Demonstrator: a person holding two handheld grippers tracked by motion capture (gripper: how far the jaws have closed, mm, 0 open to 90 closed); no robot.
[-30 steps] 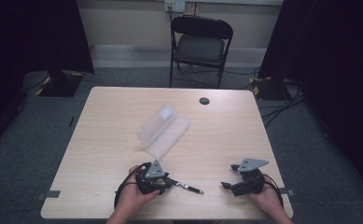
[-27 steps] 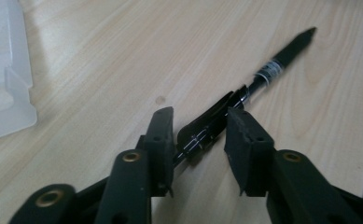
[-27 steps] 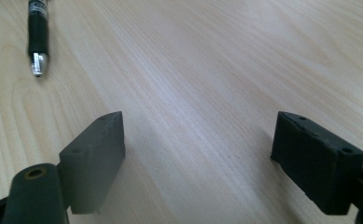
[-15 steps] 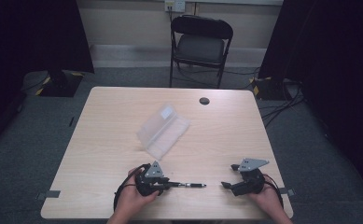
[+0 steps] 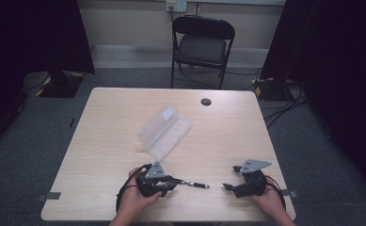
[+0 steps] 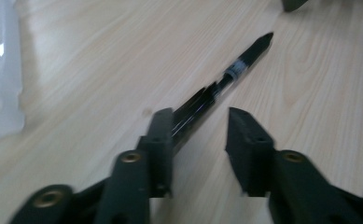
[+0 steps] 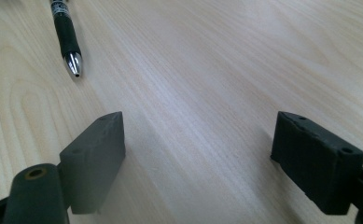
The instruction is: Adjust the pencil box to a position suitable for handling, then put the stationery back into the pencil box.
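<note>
Left gripper (image 6: pixel 200 140): jaws have just been opening, parted, pen (image 6: pixel 226 77) lying between them against one pad, unpinched. We note its long axis runs to one o'clock. Right gripper (image 7: pixel 200 154) open, empty.

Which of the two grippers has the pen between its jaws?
The left gripper: the pen lies against its left pad, jaws just opening. The right gripper stands open over bare table.

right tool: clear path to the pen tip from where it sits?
Probably yes. The right tool is open, facing the pen, with bare table between them. The left tool sits at the pen's other end.
</note>
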